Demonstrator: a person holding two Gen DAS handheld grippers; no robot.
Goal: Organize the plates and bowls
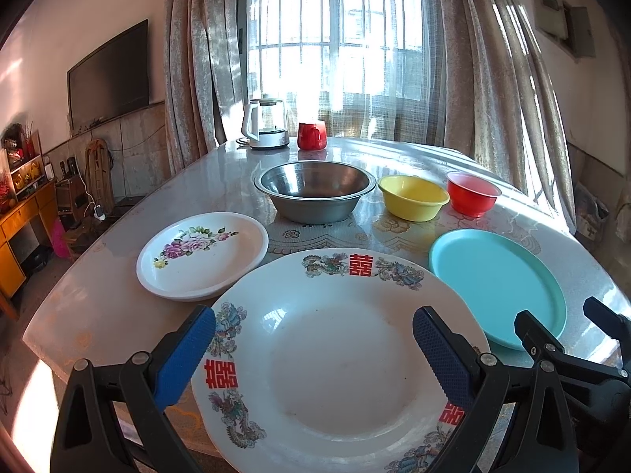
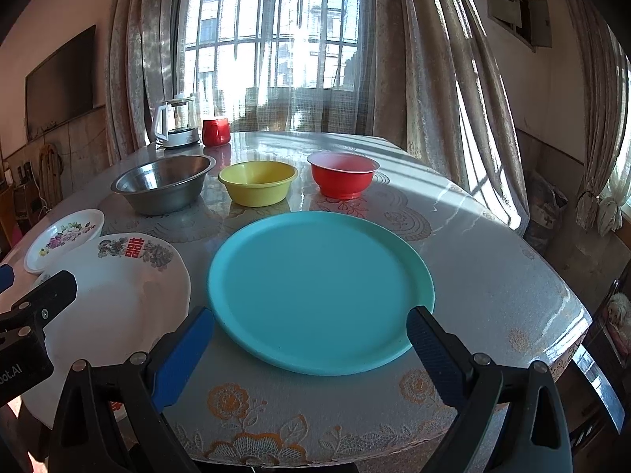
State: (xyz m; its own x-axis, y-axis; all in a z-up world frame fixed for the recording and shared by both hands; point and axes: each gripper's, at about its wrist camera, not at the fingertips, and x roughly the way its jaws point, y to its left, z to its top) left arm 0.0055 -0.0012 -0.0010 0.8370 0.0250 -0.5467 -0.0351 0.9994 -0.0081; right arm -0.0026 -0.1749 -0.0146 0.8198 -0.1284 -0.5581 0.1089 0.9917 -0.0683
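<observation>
Sunlit round table (image 2: 493,276) carries a steel bowl (image 1: 314,191), yellow bowl (image 2: 257,182) and red bowl (image 2: 342,173) behind three plates. Left gripper (image 1: 314,349) spreads wide over the dragon-patterned plate (image 1: 339,362), flowered plate (image 1: 203,255) beside it; right gripper (image 2: 310,349) gapes wide before the teal plate (image 2: 320,291).

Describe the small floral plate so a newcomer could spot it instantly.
Start at the big steel bowl in the middle of the table. Nearer the camera sit three plates; the small floral plate is the leftmost, beside the large white plate with red characters. It alone has pink and purple roses printed inside, and it is the smallest of the three.
</observation>
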